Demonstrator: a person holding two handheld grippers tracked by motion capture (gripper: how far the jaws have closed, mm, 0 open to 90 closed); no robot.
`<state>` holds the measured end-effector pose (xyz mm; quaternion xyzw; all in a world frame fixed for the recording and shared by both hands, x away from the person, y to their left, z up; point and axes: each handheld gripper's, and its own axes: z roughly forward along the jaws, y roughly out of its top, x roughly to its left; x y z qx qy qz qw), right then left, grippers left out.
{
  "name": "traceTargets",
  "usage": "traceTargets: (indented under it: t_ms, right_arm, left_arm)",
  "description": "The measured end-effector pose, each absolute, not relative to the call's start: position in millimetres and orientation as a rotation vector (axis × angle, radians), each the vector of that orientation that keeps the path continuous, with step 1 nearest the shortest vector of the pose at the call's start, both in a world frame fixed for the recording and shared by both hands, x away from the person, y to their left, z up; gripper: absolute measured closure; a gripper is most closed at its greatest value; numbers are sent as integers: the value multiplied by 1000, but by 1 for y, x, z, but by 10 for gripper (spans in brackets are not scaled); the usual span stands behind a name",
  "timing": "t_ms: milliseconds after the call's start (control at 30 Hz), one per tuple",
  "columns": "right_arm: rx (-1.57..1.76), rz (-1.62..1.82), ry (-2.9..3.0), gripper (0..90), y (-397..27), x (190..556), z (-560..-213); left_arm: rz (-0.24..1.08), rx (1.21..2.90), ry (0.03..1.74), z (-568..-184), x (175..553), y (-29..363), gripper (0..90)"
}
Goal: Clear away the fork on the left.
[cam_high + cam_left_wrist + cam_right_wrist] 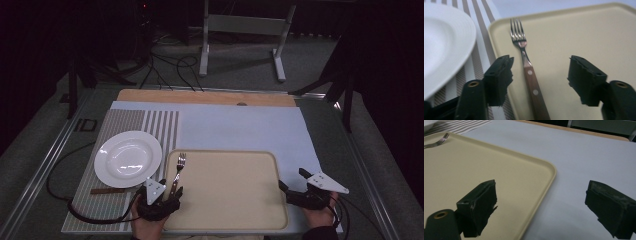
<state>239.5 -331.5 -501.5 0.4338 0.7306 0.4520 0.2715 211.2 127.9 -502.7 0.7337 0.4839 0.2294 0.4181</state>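
Straddling fork (on tray): left gripper, seemingly untouched.

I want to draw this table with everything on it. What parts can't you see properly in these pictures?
- Fork: handle end hidden under the left gripper in the high view, cut off by the bottom edge in the left gripper view.
- Brown strip by the plate: too small and dim to name, high view.
- Tray: near side cut off, right gripper view.
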Motion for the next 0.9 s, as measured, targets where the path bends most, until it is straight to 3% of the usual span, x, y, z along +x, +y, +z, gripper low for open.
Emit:
traceTargets:
  t_ms: [267,633,900]
  right_arm:
    - [1169,1217,1968,101,-332,240,-501]
    - [1165,1223,1967,101,-332,239,-501]
    - [1170,1231,1963,100,-333,239,-500]
  left_arm:
    - [572,1826,1128,-482,223,140,161]
    - [587,1726,1095,-441,244,179,72]
    - [601,1773,1074,-435,260,204,0]
